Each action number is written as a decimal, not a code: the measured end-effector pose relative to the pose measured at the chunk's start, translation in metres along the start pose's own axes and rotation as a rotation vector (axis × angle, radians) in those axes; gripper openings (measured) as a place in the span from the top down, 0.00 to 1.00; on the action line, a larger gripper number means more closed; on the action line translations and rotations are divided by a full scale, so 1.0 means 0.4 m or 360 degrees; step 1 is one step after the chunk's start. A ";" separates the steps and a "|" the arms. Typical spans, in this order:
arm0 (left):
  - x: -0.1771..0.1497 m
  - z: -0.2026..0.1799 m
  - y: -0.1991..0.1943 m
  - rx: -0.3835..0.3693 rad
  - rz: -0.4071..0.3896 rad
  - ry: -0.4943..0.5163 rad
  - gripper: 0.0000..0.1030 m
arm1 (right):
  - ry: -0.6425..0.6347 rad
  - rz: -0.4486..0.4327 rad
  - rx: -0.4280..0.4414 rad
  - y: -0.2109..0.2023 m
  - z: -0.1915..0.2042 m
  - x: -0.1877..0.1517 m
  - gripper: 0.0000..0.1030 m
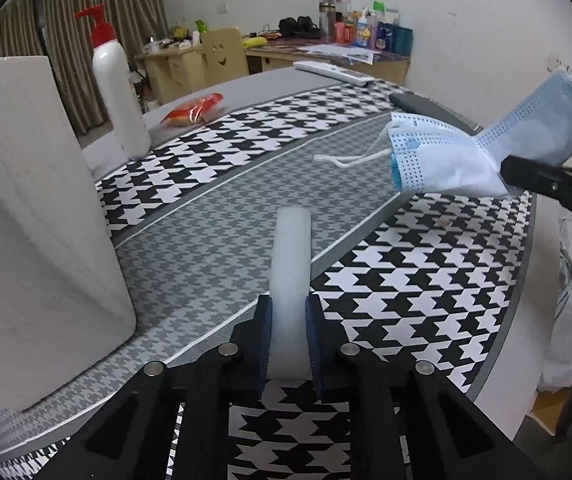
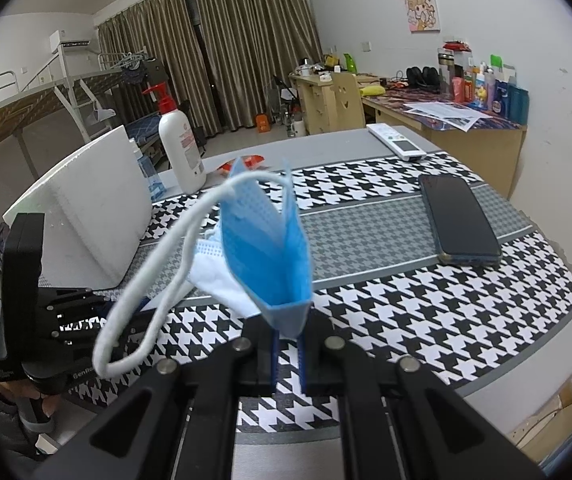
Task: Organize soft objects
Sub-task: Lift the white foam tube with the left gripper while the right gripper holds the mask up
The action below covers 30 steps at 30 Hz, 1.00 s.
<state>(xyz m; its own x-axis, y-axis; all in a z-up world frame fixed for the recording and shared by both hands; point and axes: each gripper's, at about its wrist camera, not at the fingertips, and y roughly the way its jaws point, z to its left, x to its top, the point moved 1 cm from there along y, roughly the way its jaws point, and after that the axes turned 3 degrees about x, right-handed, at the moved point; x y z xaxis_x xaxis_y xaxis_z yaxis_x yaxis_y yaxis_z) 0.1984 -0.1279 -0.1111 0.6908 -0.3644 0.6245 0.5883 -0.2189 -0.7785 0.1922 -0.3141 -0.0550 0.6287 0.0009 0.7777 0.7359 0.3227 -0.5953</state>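
My left gripper (image 1: 289,336) is shut on a white foam strip (image 1: 291,276) that sticks forward above the houndstooth table mat (image 1: 426,280). My right gripper (image 2: 288,354) is shut on a blue face mask (image 2: 270,252) and holds it above the mat, its white ear loop (image 2: 154,280) hanging left. In the left wrist view the mask (image 1: 466,148) hangs at the right, pinched by the right gripper's black fingers (image 1: 546,184). The left gripper body (image 2: 26,300) shows at the left of the right wrist view.
A white foam block (image 1: 34,220) stands at the left, also in the right wrist view (image 2: 94,216). A pump bottle (image 1: 120,92), a red packet (image 1: 194,110), a black phone (image 2: 460,220) and a white remote (image 2: 396,142) lie on the table. A cluttered desk (image 2: 446,112) stands behind.
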 end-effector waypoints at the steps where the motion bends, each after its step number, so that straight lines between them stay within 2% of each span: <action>1: 0.000 -0.001 -0.004 -0.0004 -0.0007 -0.0001 0.88 | -0.0003 -0.0004 0.0002 -0.003 0.002 0.002 0.90; 13: 0.024 0.009 -0.160 0.0058 -0.0303 -0.0041 0.88 | -0.0056 -0.0097 0.0054 -0.030 0.040 0.040 0.90; 30: 0.047 0.041 -0.266 0.0122 -0.0498 -0.0120 0.88 | -0.0069 -0.0227 0.0106 -0.048 0.053 0.088 0.90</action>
<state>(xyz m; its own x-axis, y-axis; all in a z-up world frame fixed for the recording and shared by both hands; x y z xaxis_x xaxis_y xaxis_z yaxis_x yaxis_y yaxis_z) 0.1558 -0.0965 -0.0153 0.4991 -0.2214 0.8378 0.8049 -0.2398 -0.5429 0.1947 -0.3003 -0.0119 0.5067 -0.0089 0.8621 0.7977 0.3842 -0.4648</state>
